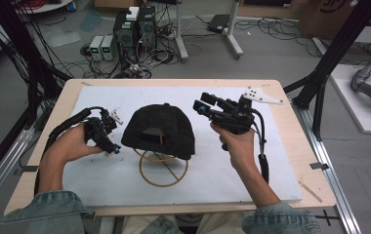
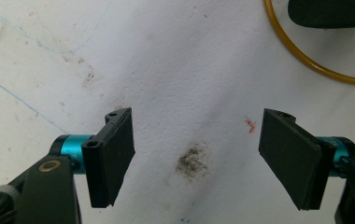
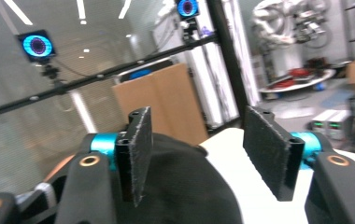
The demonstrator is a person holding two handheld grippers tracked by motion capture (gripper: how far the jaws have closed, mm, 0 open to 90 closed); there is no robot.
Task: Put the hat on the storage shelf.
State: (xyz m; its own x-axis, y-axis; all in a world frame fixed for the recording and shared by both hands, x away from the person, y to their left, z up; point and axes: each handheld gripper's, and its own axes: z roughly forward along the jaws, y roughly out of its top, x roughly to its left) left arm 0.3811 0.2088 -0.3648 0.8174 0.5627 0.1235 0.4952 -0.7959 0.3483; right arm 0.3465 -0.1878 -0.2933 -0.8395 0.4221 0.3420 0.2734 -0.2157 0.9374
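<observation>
A black cap sits in the middle of the white mat, its back strap toward me, resting over a thin gold wire ring. My left gripper is just left of the cap, pointing down at the mat. In the left gripper view its jaws stand wide open over bare stained mat, with the gold ring and the cap's edge at the top right. My right gripper is held up right of the cap; its jaws stand open with nothing between them, above the cap.
The mat lies on a wooden table. Beyond the far edge are computer boxes and tangled cables on the floor. A black frame post stands at the right. A brown cardboard panel shows in the right gripper view.
</observation>
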